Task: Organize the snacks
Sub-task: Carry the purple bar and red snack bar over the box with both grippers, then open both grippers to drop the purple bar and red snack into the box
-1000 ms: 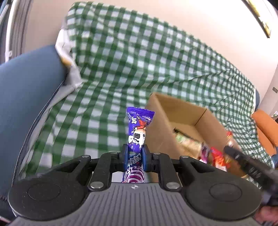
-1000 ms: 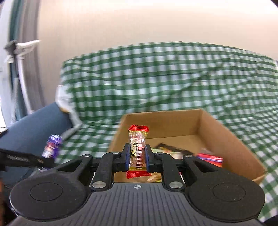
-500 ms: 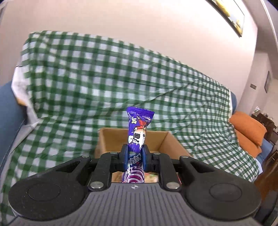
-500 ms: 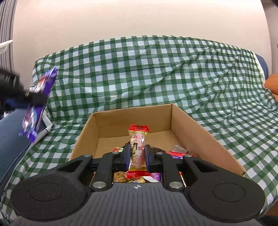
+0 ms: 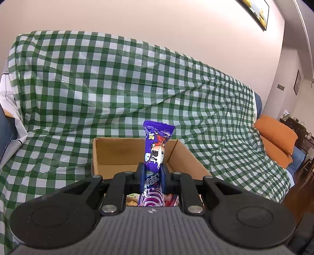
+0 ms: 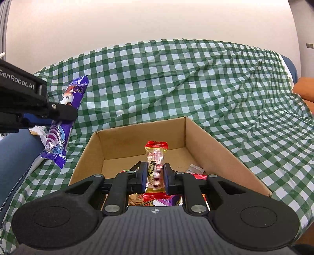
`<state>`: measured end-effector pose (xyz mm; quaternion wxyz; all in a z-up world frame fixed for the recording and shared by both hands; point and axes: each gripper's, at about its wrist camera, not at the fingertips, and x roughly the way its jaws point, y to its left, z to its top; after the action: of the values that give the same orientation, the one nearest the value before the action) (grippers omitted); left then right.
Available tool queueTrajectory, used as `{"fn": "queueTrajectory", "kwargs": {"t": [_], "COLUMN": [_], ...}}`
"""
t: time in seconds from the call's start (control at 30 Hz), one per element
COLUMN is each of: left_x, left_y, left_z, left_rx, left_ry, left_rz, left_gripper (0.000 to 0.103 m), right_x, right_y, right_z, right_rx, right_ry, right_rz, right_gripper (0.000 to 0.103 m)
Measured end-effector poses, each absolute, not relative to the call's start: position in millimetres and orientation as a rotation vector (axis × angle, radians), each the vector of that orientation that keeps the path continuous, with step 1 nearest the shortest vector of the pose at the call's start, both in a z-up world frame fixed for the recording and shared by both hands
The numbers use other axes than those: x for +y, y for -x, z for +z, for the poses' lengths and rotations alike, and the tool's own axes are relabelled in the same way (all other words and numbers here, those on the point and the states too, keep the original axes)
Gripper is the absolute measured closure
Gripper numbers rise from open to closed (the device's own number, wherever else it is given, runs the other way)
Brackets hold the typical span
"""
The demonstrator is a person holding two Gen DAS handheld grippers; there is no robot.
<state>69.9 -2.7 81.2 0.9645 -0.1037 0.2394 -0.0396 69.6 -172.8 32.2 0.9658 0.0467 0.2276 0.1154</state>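
Observation:
My left gripper (image 5: 152, 173) is shut on a purple snack packet (image 5: 156, 149) that stands upright between its pads. Behind it an open cardboard box (image 5: 117, 153) rests on the green checked cloth (image 5: 117, 88). In the right wrist view the left gripper (image 6: 64, 113) and its purple packet (image 6: 60, 125) hang above the cloth, left of the cardboard box (image 6: 208, 149). My right gripper (image 6: 155, 176) is shut on a clear snack packet with red ends (image 6: 155, 166), held over the near part of the box. Several wrapped snacks (image 6: 159, 201) lie inside the box.
The checked cloth (image 6: 196, 82) drapes over a sofa against a pale wall. Orange cushions (image 5: 276, 137) sit at the right end. A blue seat surface (image 6: 13, 157) lies at the left. A framed picture (image 5: 255, 11) hangs on the wall.
The left gripper swung with its purple packet from beside the box to face it squarely, and rose. The right gripper moved slightly closer over the box, still gripping its packet.

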Motion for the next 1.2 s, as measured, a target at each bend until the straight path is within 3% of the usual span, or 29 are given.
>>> {"fn": "queueTrajectory", "kwargs": {"t": [0.9,0.93,0.97,1.03,1.2], "left_x": [-15.0,-15.3,-15.3,-13.6,-7.8], "left_y": [-72.6,-72.5,-71.9,-68.0,-58.2], "left_z": [81.6,82.0,82.4,83.9,85.6], "left_rx": [0.498,0.499,0.498,0.481,0.469], "left_ry": [0.2,0.2,0.201,0.207,0.224], "left_rz": [-0.137,-0.14,-0.14,-0.132,-0.125], "left_gripper": [0.084,0.073,0.055,0.046,0.044], "right_x": [-177.9,-177.8,-178.0,-179.7,-183.1], "right_y": [-64.7,-64.5,-64.0,-62.0,-58.7], "right_z": [37.6,38.2,38.7,39.9,41.6], "right_rx": [0.404,0.402,0.399,0.388,0.376], "right_ry": [-0.1,-0.099,-0.097,-0.105,-0.106], "right_rz": [0.183,0.176,0.165,0.142,0.128], "right_gripper": [0.084,0.076,0.057,0.036,0.026]}}
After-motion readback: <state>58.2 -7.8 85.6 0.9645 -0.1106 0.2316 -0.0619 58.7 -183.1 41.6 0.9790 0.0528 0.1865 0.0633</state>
